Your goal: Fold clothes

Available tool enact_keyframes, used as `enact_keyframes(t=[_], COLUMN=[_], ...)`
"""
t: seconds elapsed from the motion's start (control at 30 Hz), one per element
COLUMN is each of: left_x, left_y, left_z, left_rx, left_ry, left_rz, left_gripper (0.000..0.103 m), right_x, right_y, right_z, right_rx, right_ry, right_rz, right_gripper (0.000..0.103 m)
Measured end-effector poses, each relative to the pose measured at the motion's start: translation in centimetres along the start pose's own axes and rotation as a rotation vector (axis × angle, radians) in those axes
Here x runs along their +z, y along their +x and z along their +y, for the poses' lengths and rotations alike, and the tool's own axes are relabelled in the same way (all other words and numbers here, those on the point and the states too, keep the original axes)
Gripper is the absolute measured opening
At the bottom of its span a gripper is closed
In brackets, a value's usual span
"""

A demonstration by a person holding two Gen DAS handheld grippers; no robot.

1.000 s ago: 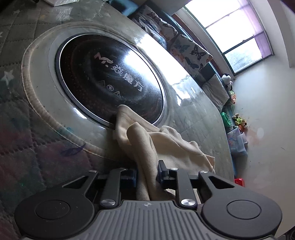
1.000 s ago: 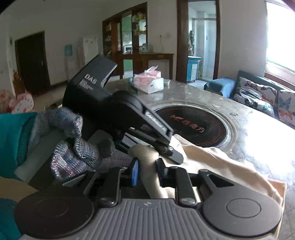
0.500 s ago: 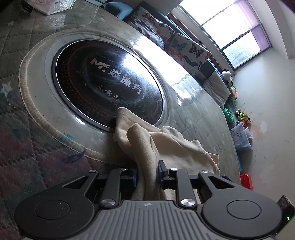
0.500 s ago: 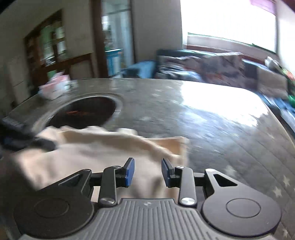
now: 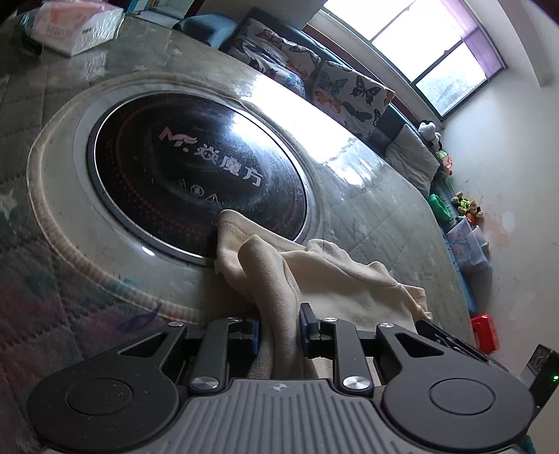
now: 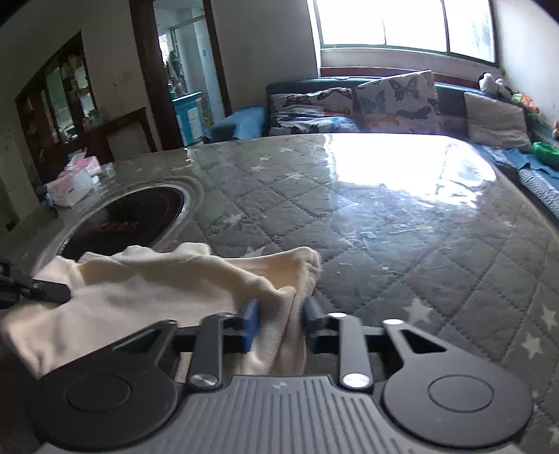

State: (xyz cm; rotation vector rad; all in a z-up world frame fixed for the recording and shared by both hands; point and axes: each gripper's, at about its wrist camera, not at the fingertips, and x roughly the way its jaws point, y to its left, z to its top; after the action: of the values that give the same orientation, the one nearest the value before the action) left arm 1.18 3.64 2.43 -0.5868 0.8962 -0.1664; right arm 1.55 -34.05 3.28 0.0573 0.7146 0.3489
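Note:
A cream garment (image 5: 335,279) lies bunched on the quilted table, its far edge over the rim of the black round cooktop (image 5: 195,171). My left gripper (image 5: 279,328) is shut on one fold of it. In the right wrist view the same garment (image 6: 157,290) stretches to the left. My right gripper (image 6: 277,323) is shut on its right corner, near the table's front. The tip of the left gripper (image 6: 31,290) shows at the far left on the cloth.
A tissue box (image 5: 77,28) stands at the far side of the table beyond the cooktop; it also shows in the right wrist view (image 6: 70,185). A sofa with butterfly cushions (image 6: 394,97) runs behind the table. Glare covers the table's far right part (image 6: 401,164).
My right gripper let go near the left gripper, swung right along the garment and shut on its right corner. The left gripper kept its hold and barely moved.

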Motion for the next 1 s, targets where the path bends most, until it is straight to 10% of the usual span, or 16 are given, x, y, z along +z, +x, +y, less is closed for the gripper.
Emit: enact_keyframes(t=[0.33, 1.0], left_x=[1.0, -2.9], left_y=[0.2, 8.6], left_z=[-5.1, -20.0], left_rx=[-0.009, -0.155], left_ry=[0.178, 0.401], left_rz=[-0.026, 0.084], left_gripper=[0.021, 0.020], right_x=[0.4, 0.3], right_y=[-4.0, -13.9], right_z=[-0.6, -10.6], right_rx=[-0.004, -0.356], right_ry=[0.027, 0.082], right_rz=[-0.098, -0.222], right_gripper=[0.010, 0.010])
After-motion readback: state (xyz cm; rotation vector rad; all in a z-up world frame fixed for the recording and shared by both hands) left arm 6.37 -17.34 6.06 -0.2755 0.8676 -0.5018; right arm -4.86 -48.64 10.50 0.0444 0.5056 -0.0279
